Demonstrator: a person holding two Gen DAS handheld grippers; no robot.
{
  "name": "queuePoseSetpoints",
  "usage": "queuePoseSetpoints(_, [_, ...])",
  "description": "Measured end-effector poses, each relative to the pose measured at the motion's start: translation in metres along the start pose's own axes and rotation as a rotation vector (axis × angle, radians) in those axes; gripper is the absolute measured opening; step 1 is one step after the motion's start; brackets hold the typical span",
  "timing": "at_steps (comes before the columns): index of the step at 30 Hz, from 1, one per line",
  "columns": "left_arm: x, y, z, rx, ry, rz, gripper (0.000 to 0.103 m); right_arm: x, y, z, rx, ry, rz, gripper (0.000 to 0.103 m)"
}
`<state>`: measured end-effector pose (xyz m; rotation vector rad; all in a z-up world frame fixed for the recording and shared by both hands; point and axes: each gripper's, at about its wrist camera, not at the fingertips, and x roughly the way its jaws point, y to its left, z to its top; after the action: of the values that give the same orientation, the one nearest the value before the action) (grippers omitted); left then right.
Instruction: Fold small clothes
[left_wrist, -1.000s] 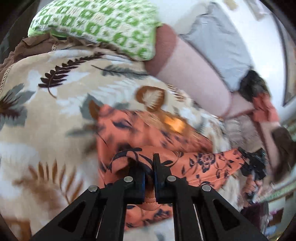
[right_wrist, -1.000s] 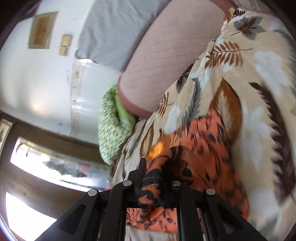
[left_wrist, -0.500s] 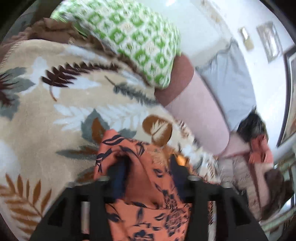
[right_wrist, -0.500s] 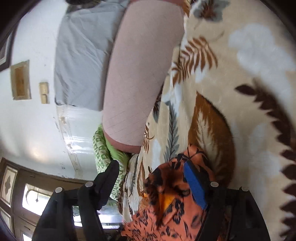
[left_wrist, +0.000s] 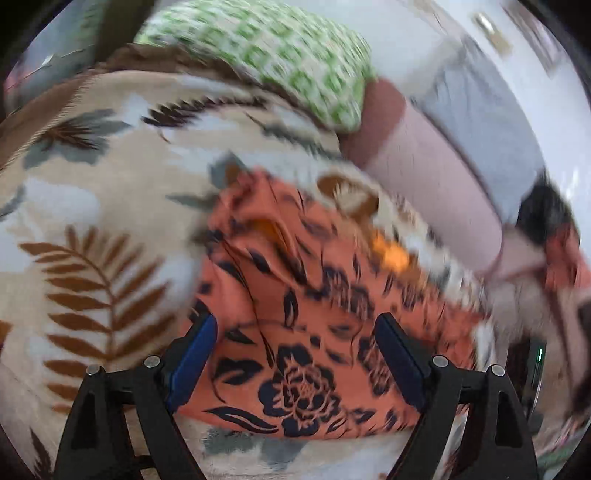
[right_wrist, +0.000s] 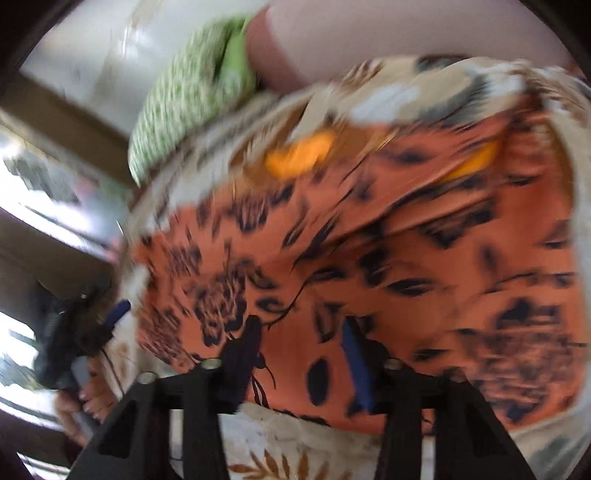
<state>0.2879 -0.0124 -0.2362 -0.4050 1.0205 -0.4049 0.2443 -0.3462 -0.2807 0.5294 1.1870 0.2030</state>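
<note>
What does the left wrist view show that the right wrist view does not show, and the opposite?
Only the left wrist view: the left gripper, jaws opening wide over the orange floral garment, and a grey cushion.

Only the right wrist view: the right gripper, jaws closing with nothing pinched, bright windows, and a hand holding the other gripper.

Both: the garment, the leaf-print blanket, the green patterned pillow and the pink bolster.

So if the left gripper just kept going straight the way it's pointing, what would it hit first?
Most likely the orange floral garment lying on the leaf-print blanket; the left gripper, jaws opening, points down at it. Depth is unclear.
</note>
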Motion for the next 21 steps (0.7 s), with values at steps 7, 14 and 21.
queuePoseSetpoints(7, [0.036,-0.004,0.015,0.156,-0.005,0.213,0.087,0.037,0.026,0.036,-0.123,-0.048,-0.148,0.044])
queuePoseSetpoints(14, [0.032,0.035,0.039,-0.036,-0.072,0.176,0.087,0.046,0.013,0.131,0.067,-0.247,-0.126,0.044])
queuePoseSetpoints(21, [0.0,0.056,0.048,-0.125,-0.163,0.243,0.087,0.012,0.043,0.129,0.09,-0.308,0.025,0.045])
